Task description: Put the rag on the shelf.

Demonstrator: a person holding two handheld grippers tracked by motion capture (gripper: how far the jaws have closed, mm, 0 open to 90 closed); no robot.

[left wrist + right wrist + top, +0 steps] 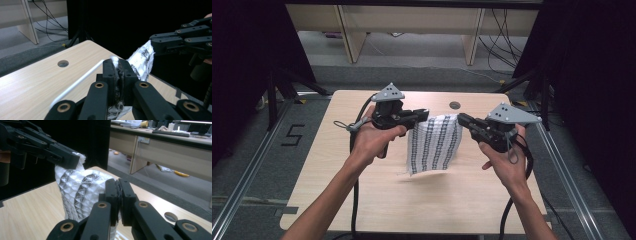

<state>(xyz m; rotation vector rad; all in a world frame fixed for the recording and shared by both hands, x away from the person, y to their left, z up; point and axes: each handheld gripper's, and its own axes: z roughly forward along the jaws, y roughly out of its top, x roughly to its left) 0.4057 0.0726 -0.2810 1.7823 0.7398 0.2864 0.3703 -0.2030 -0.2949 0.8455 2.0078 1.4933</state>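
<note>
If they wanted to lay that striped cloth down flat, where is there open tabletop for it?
The cloth hangs between the left gripper and right gripper, both clamped on its top corners. Bare table lies beneath and in front of it, between the forearms, and along the far edge around the round hole. It is crowded near the hands.

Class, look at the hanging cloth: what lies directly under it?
The cloth, pinched by the left gripper and right gripper, hangs over bare wooden table. Whatever lies behind it stays covered.

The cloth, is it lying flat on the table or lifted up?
Lifted: the cloth hangs spread between left gripper and right gripper, above the table.
</note>
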